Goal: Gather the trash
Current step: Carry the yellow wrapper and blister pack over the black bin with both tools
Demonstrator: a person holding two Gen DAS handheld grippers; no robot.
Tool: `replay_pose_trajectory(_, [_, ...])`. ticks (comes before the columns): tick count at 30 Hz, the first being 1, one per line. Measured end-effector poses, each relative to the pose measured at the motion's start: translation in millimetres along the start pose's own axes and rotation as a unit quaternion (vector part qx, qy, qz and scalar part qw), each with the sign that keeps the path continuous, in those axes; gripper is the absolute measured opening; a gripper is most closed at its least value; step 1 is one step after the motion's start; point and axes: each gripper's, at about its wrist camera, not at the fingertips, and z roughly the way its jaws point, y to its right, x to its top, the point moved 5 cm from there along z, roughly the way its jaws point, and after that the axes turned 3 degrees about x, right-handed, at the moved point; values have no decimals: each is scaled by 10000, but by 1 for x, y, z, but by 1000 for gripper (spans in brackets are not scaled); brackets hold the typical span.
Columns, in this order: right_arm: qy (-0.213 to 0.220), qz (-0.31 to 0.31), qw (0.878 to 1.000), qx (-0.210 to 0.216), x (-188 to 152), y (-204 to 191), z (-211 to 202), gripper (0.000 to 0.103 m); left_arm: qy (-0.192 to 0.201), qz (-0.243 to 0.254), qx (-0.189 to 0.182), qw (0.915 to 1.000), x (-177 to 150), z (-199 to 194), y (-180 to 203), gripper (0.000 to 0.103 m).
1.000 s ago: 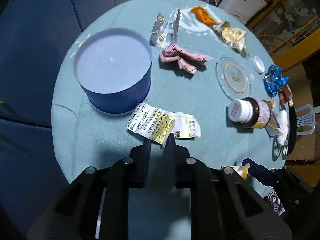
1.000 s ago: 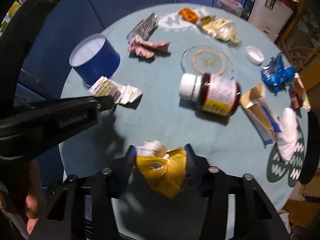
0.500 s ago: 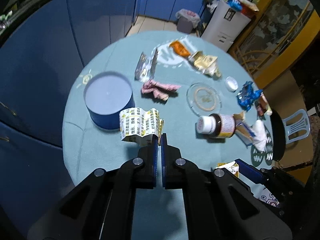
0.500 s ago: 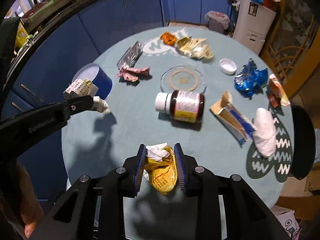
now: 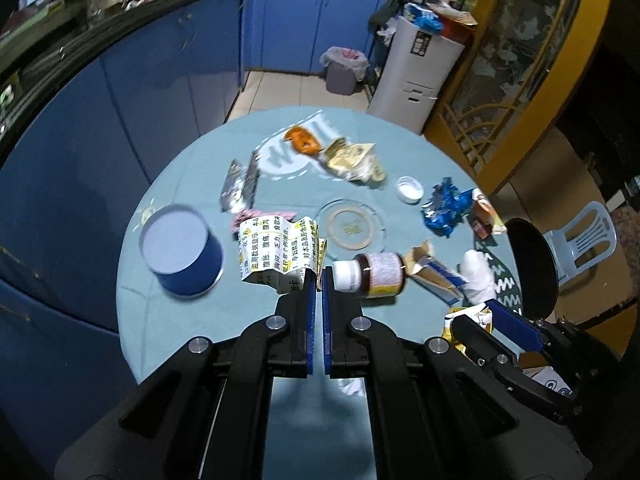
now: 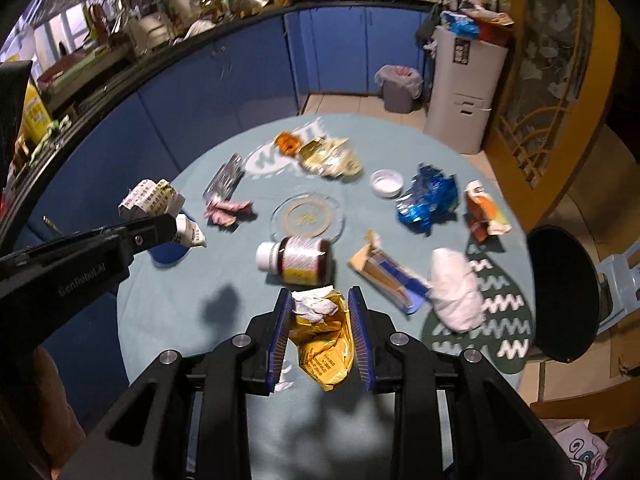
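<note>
Both claws have risen off the desk (image 5: 180,320) — the left claw (image 5: 319,280) closed on the printed leaflet (image 5: 276,252), the right claw (image 6: 320,312) squeezing the yellow wrapper (image 6: 324,344).

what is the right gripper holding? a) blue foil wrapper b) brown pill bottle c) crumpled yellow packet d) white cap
c: the right gripper has its fingers pressed on the crumpled yellow packet, while the brown pill bottle lies on the table.

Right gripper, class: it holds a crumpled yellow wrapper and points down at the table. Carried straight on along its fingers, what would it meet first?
Probably the brown pill bottle lying on its side, just beyond the right gripper and its yellow wrapper. Depth is unclear, so it might reach the table short of the bottle.
</note>
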Motion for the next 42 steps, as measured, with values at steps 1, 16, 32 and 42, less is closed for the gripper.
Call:
replay_pose_trajectory(1, [53, 28, 10000, -18, 1, 4, -4, 29, 43, 70, 4, 10000, 3, -2, 7, 3])
replay_pose_trajectory(16, [573, 578, 9965, -182, 14, 78, -36, 29, 269, 800, -23, 9964, 26, -5, 97, 3])
replay_pose_trajectory(32, [893, 1283, 9867, -442, 19, 181, -47, 29, 418, 1501, -81, 9878, 52, 21, 213, 3])
replay_pose_trajectory(42, [991, 1727, 9763, -844, 19, 256, -46, 29, 465, 1915, -371, 9797, 66, 46, 301, 3])
